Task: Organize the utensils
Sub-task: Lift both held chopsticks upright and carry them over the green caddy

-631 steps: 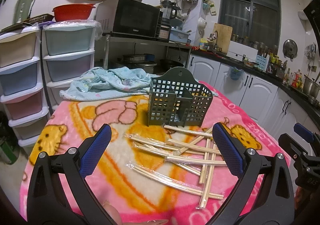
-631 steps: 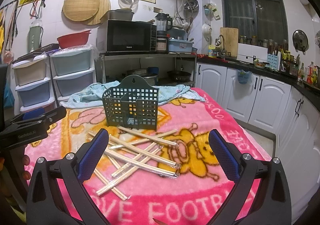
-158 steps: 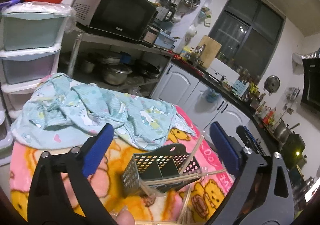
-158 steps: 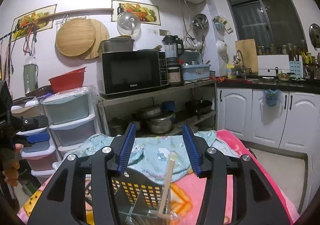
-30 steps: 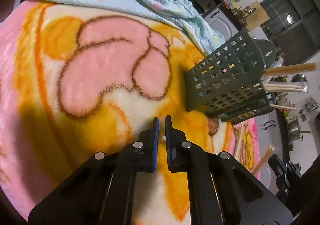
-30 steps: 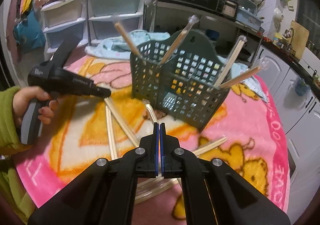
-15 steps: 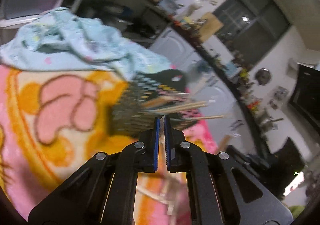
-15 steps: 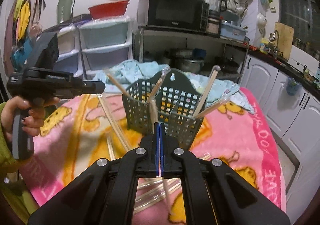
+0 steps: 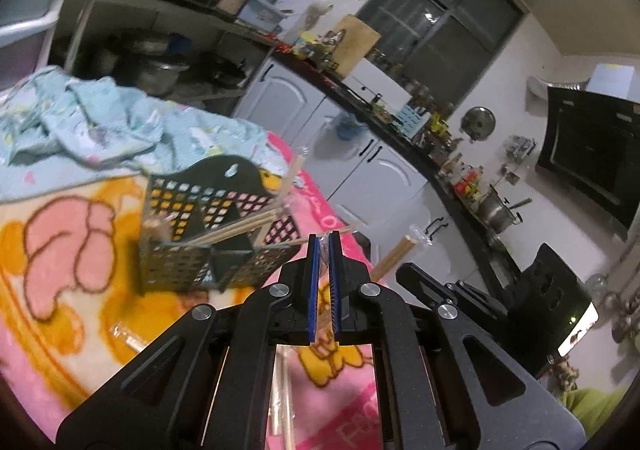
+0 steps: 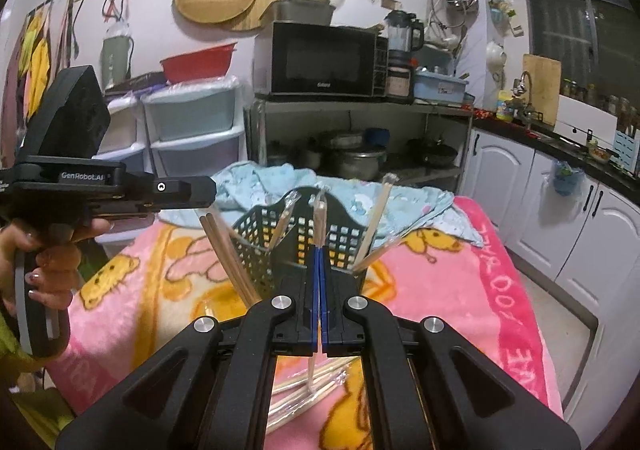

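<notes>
Chopsticks in basket, pink blanket, kitchen, both claws each pinching wrapped chopsticks

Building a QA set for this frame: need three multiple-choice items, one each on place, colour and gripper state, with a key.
1. Where does the basket stand?
A on the pink blanket
B on the microwave shelf
C on the kitchen counter

2. What colour is the bowl on the drawers?
A green
B red
C white

3. State of the right gripper?
A fingers wide open, empty
B fingers shut on wrapped chopsticks
C out of view

Key:
1 A, the blanket lies under it.
2 B, it is plainly red.
3 B, the wrapped pair runs up between the closed fingers.
</notes>
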A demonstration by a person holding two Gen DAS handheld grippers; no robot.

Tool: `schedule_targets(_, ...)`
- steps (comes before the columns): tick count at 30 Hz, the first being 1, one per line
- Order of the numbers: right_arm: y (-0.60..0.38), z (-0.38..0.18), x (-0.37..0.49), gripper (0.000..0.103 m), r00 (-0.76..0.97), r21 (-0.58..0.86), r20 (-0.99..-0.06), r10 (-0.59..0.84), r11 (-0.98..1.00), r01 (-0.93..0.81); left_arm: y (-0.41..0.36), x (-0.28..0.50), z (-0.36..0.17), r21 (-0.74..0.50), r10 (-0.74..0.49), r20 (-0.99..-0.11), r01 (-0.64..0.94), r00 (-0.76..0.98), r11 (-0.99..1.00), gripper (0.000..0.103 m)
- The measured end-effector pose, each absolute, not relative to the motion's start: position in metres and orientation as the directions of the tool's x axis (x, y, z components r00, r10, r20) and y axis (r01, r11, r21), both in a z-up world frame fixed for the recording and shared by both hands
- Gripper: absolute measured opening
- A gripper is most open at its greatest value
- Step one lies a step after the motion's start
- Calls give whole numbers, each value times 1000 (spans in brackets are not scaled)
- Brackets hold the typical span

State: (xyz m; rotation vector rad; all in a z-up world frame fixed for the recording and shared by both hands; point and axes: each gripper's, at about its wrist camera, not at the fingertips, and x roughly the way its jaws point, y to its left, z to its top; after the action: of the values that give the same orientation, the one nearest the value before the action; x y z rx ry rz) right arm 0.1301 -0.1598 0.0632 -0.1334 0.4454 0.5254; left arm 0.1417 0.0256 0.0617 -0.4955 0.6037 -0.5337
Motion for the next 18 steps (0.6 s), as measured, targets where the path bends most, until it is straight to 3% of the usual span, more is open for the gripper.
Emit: schedule_targets(18, -187, 90, 129, 1, 814, 64, -344, 467, 877, -476, 14, 149, 111, -514, -603, -319, 400, 731, 758, 2)
